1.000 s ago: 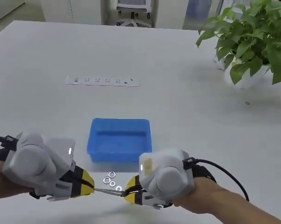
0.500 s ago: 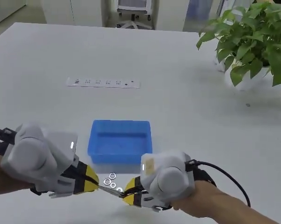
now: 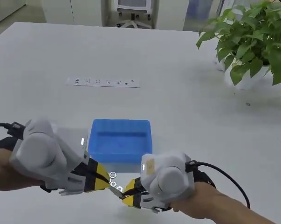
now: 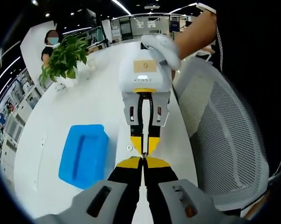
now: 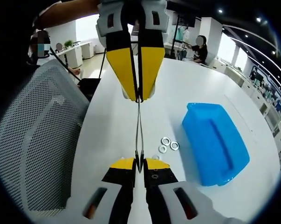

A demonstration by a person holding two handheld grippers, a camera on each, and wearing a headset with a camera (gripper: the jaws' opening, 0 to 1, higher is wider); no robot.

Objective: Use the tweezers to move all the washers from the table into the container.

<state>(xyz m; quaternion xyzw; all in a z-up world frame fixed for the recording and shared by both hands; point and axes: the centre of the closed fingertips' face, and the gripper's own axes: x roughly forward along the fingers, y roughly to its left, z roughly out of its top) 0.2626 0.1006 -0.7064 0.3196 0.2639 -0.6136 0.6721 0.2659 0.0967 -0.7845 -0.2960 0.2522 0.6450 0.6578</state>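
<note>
Both the left hand-held gripper (image 3: 103,180) and right hand-held gripper (image 3: 126,196) clench tweezers (image 5: 139,130) — washers (image 3: 113,176) half-hidden.

The left gripper (image 3: 103,179) and the right gripper (image 3: 127,193) point tip to tip, low and close together. Each has its yellow jaws pressed together on one end of the tweezers (image 5: 139,126). The left forearm (image 3: 1,173) and the right forearm (image 3: 222,205) reach in from opposite sides.

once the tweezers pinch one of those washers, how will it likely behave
The washers look small, thin and metallic, so each is probably light but slippery and may pop out of the tweezers. Lying flat on the smooth white table, one likely slides rather than lifts when nudged; on edge, it could roll.
</note>
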